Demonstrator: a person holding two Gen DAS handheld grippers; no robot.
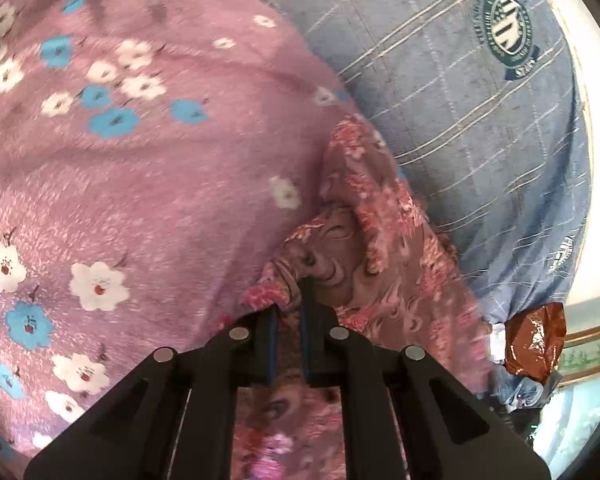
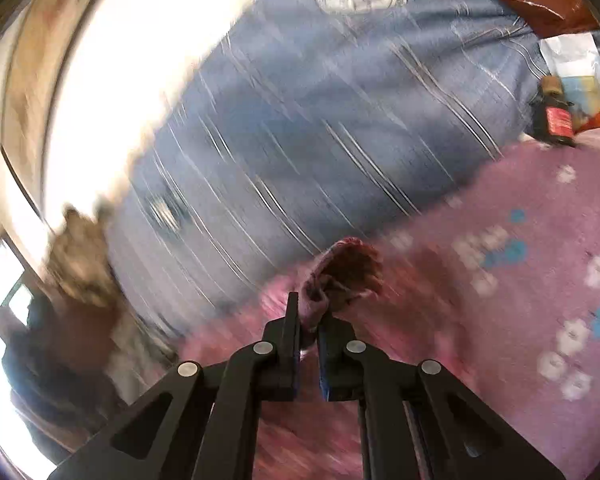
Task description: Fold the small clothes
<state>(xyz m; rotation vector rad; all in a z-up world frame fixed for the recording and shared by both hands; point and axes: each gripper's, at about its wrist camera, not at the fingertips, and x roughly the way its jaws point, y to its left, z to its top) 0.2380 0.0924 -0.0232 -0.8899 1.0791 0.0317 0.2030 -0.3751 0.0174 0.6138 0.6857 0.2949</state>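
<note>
A small pink garment [image 1: 384, 248] with a red and white floral print lies rumpled on a mauve bedsheet [image 1: 140, 184] dotted with white and blue flowers. In the left wrist view my left gripper [image 1: 288, 312] is shut on a bunched edge of that garment, the cloth pinched between its black fingers. The right wrist view is blurred by motion. There my right gripper [image 2: 310, 316] is shut on another fold of the pink garment [image 2: 348, 272], which stands up in a lump above the fingertips, over the mauve bedsheet [image 2: 520, 320].
A blue checked pillow [image 1: 480, 128] with a round green emblem lies beyond the garment. A brown foil packet [image 1: 534, 344] sits at the bed's right edge. In the right wrist view a dark bottle [image 2: 554, 116] and bags lie at the upper right, with a bright window at the left.
</note>
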